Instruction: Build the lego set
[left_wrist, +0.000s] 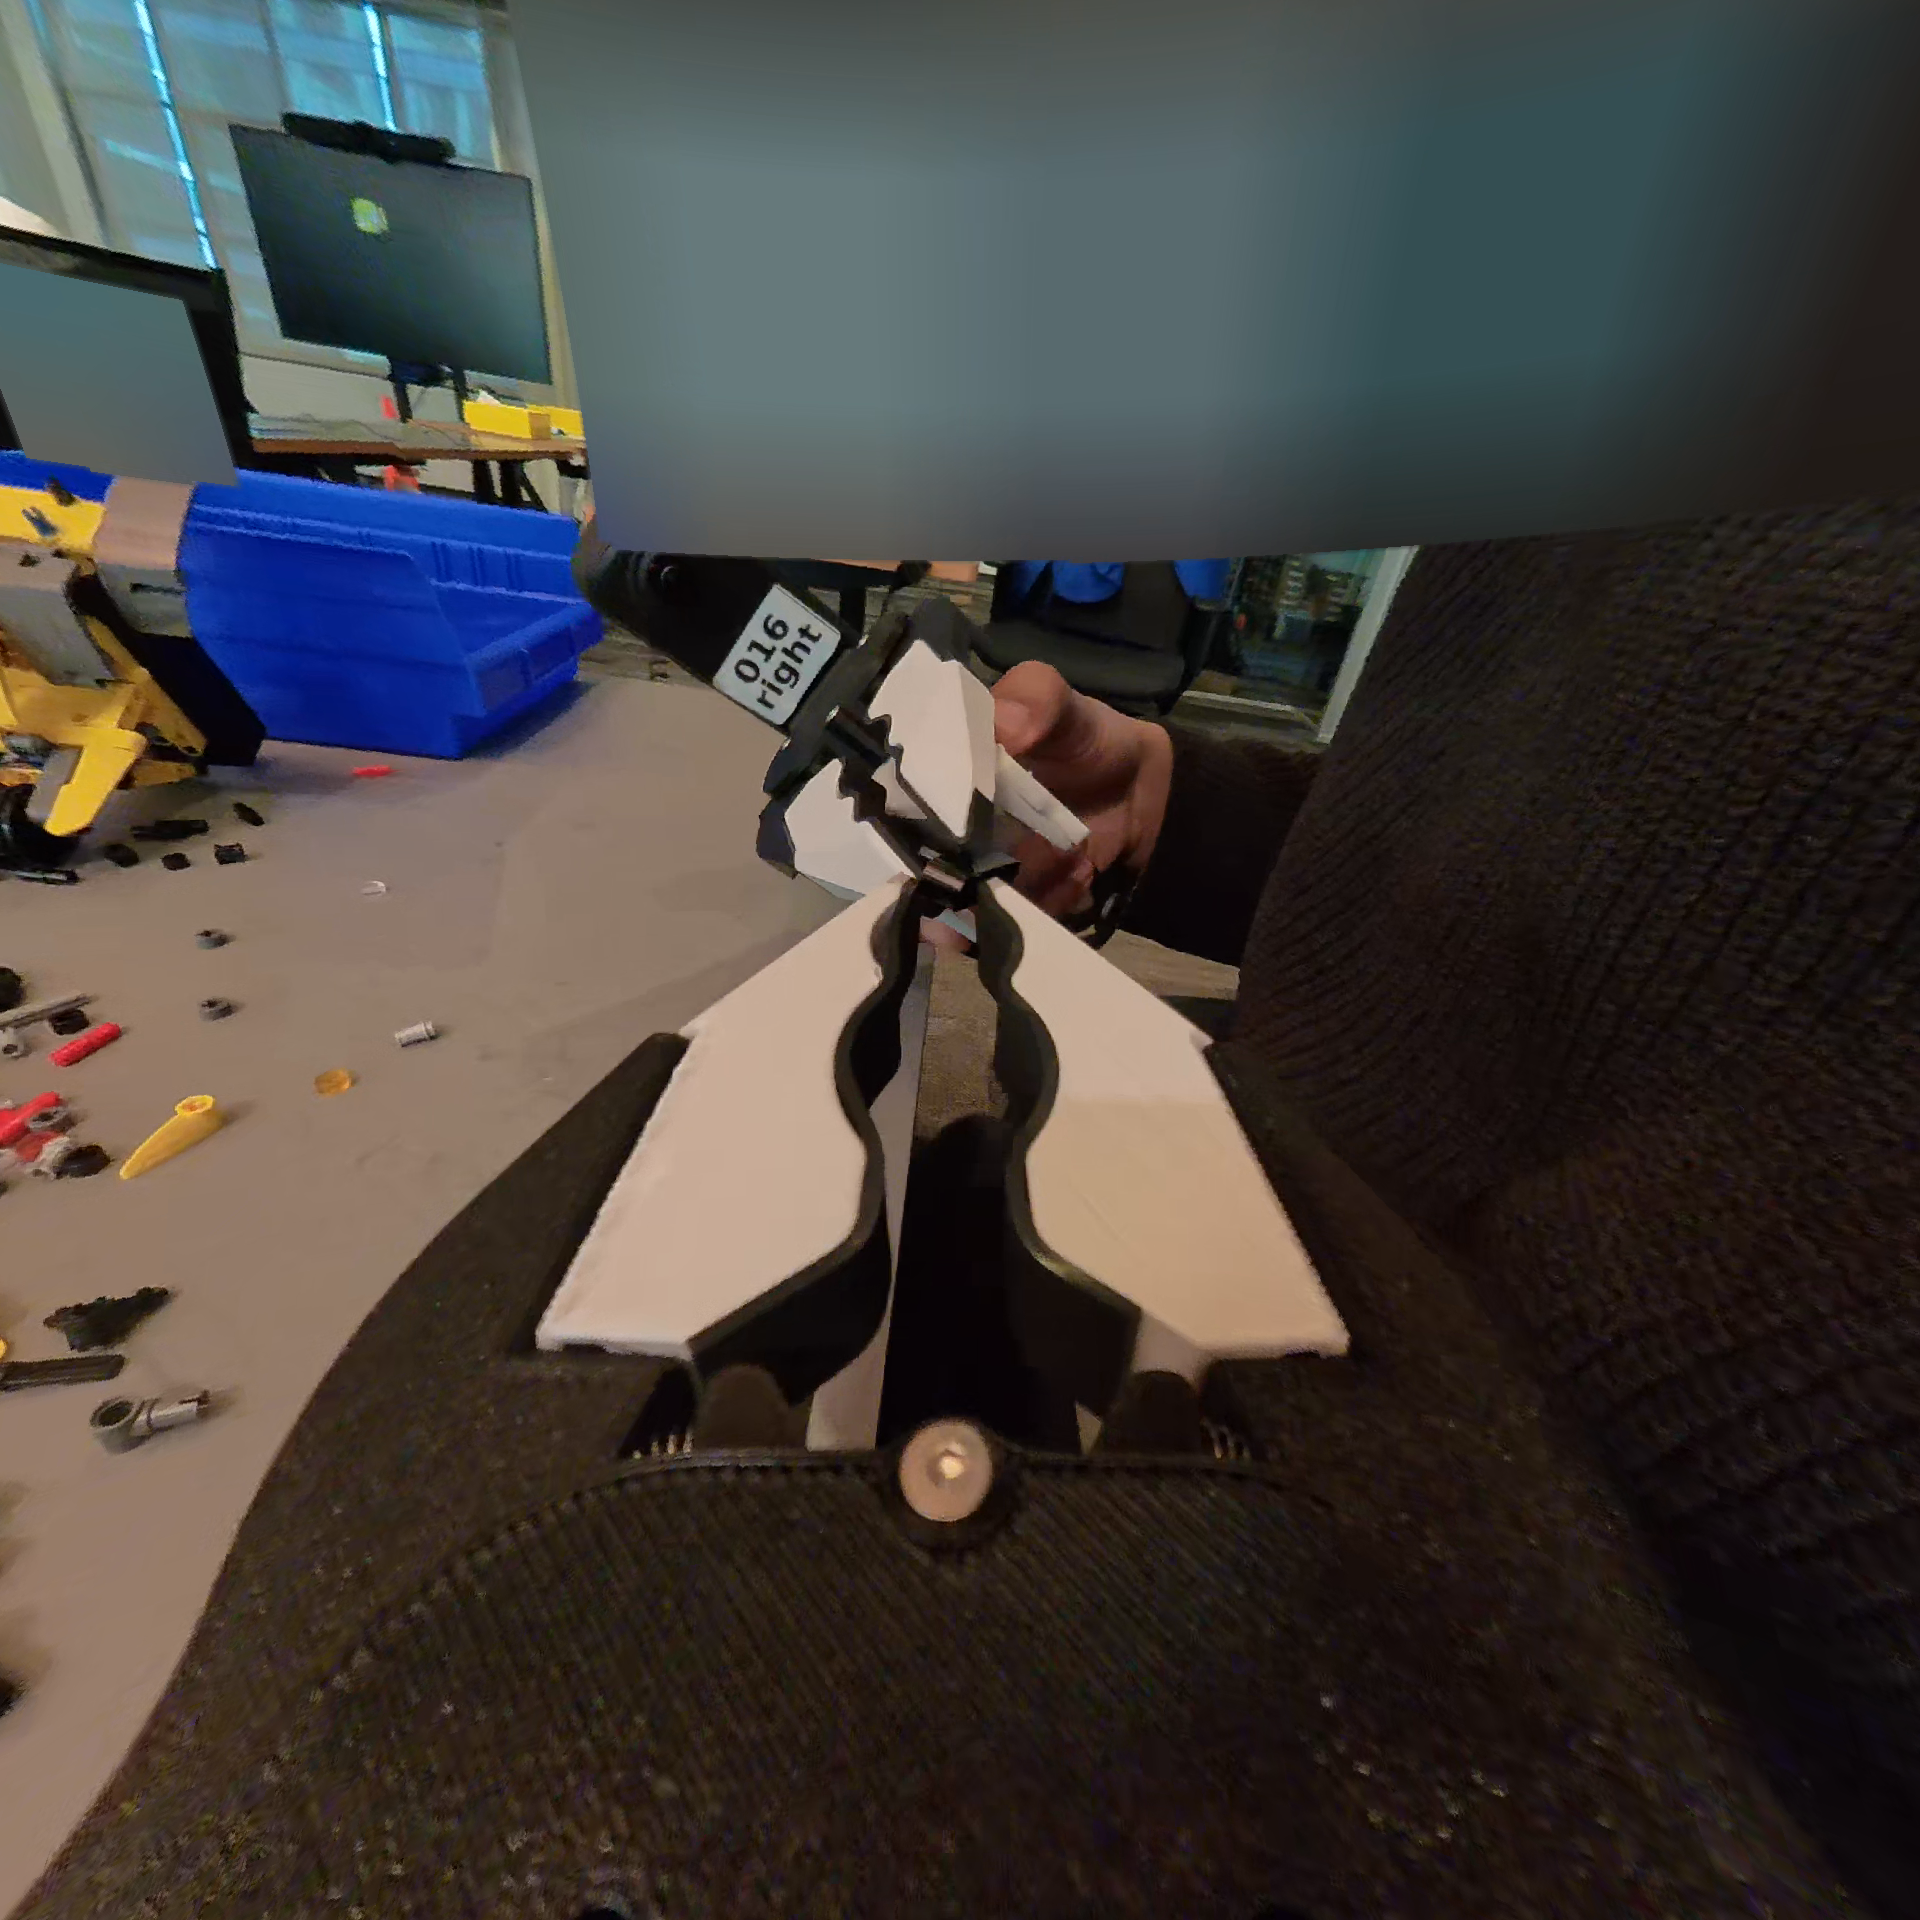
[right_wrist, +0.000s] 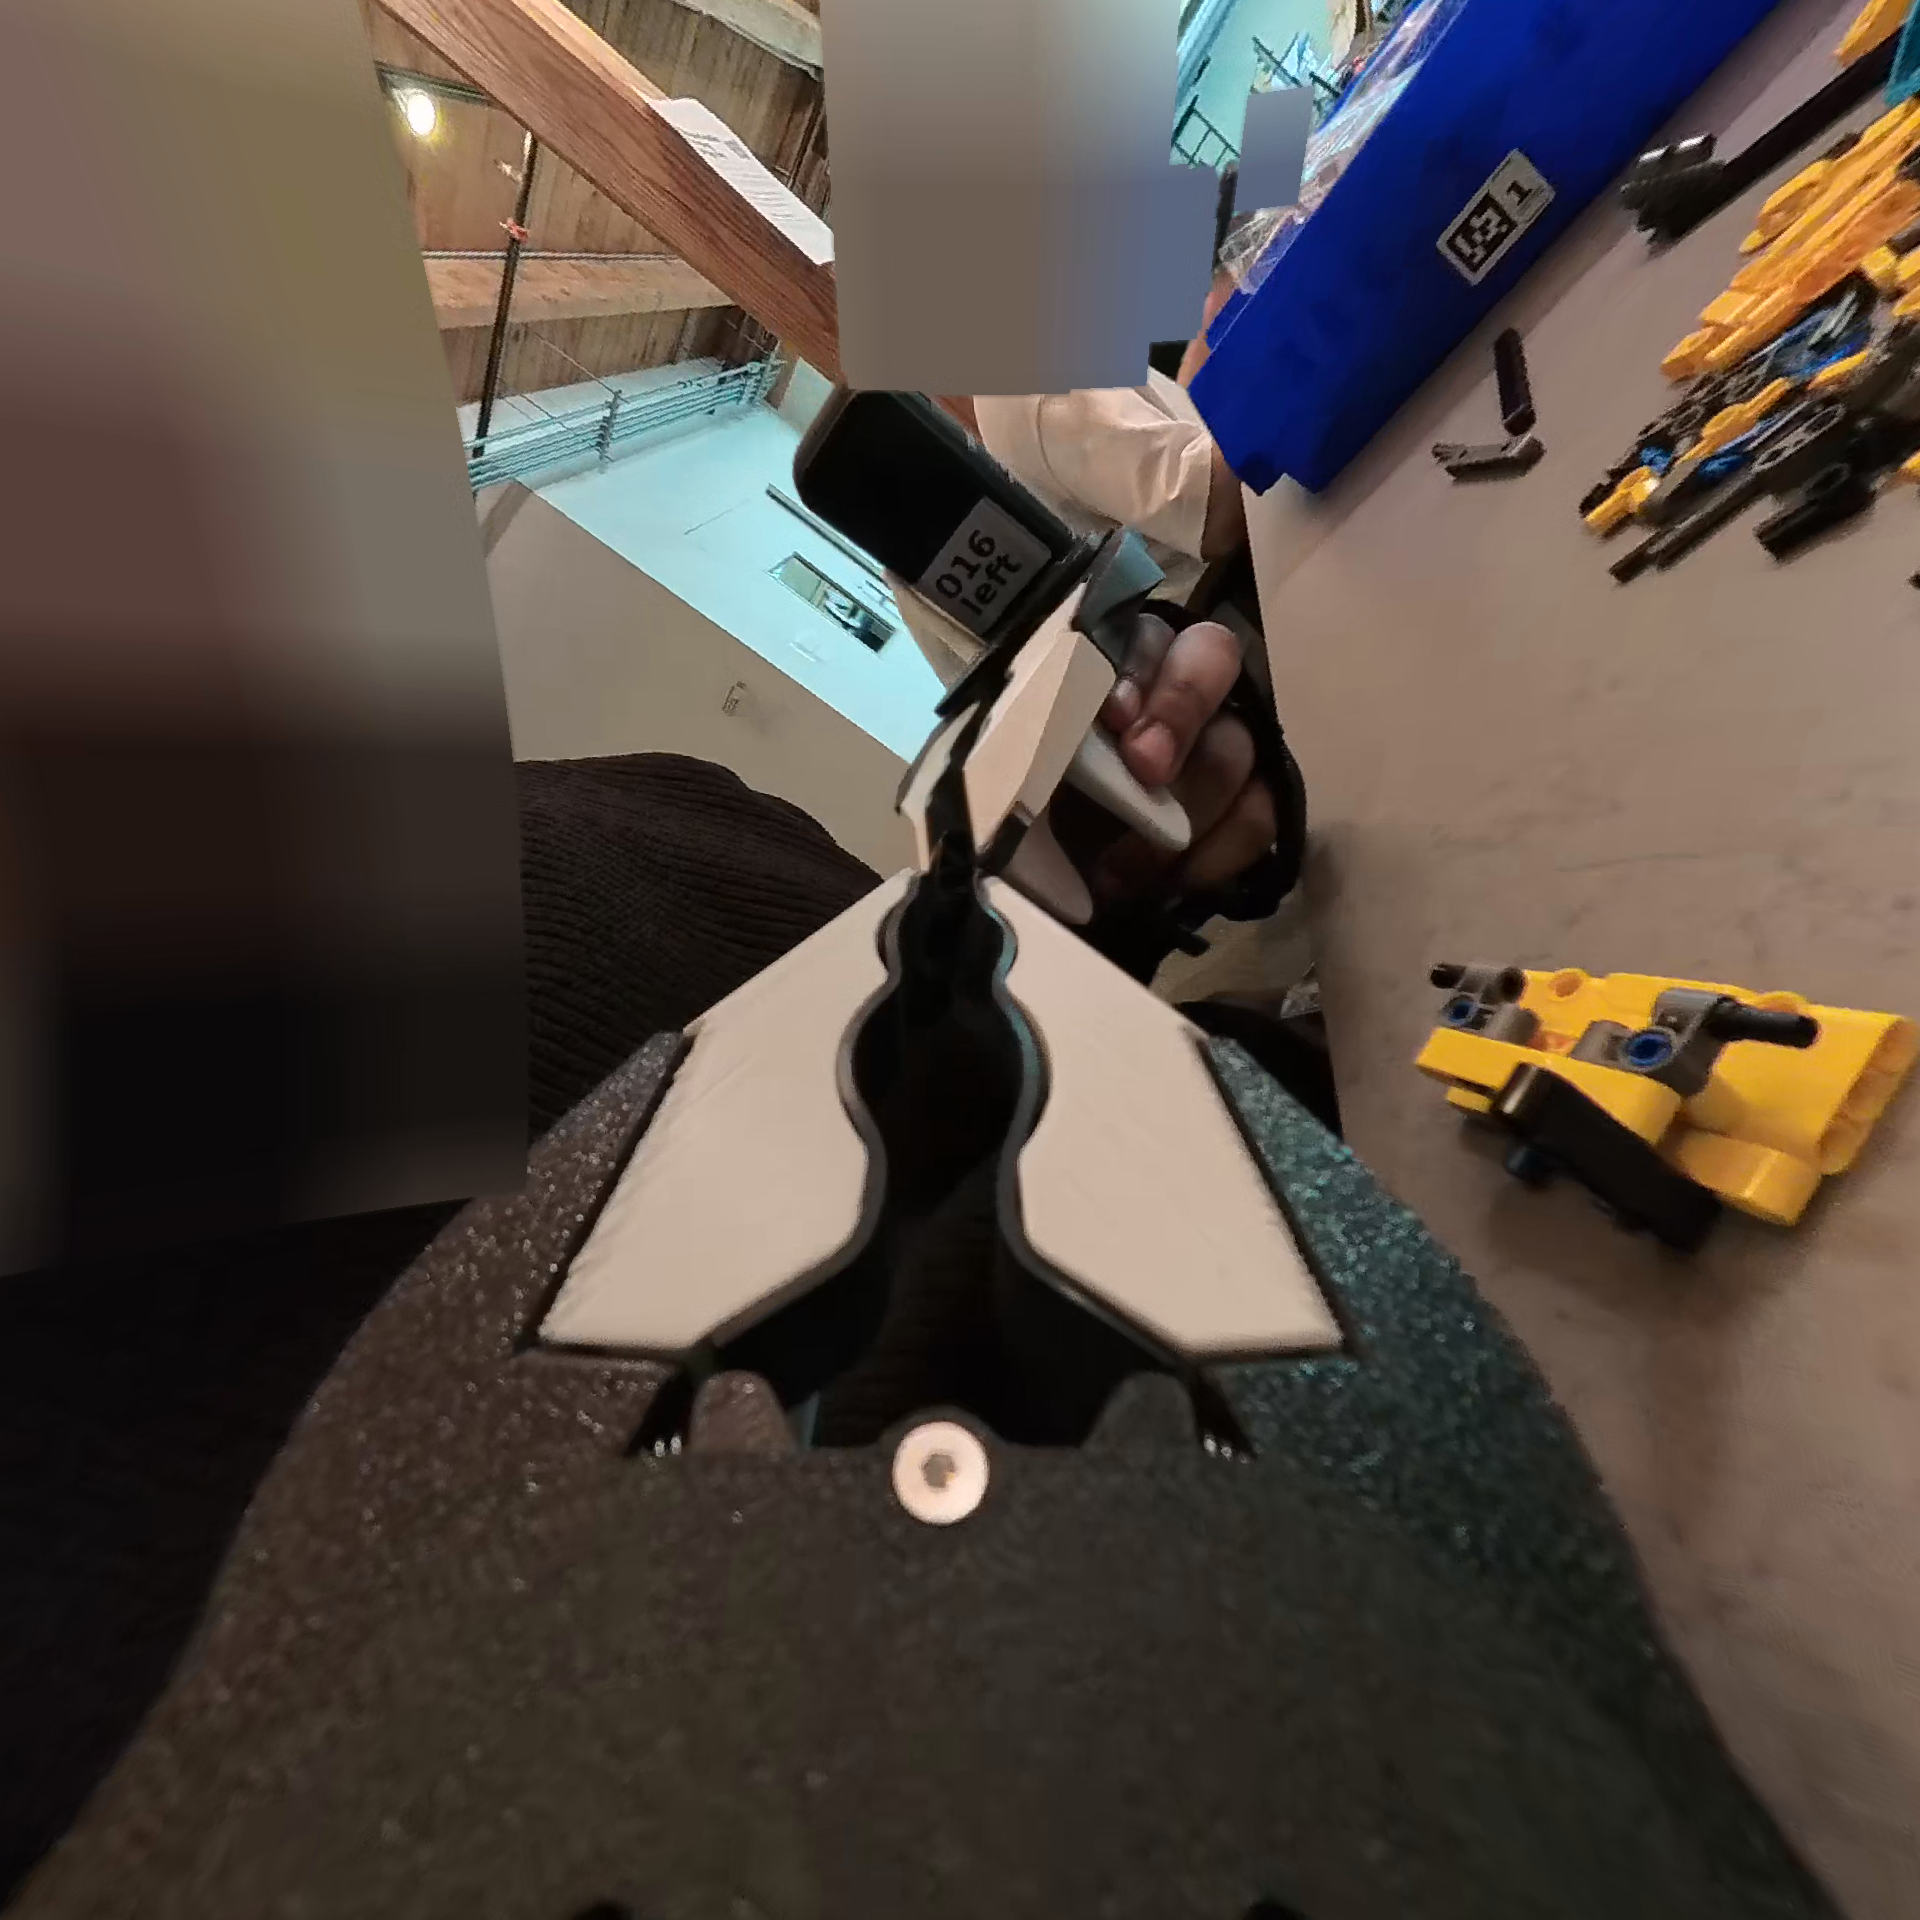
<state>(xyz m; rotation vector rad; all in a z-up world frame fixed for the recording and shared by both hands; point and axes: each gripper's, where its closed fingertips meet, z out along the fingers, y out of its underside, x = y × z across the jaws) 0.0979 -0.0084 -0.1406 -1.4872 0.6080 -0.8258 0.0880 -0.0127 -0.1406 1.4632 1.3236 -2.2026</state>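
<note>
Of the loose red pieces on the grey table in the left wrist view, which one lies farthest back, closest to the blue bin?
The tiny red pin, alone just before the blue plastic bin. The ridged red connector and red clustered parts lie far nearer the camera.

Wrist views face-to-face — tips shared

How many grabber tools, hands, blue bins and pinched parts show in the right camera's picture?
Grippers: 2, the right gripper and the left gripper
Hand: 1
Blue bin: 1
Small black piece between the tips: 1
Total: 5
</note>
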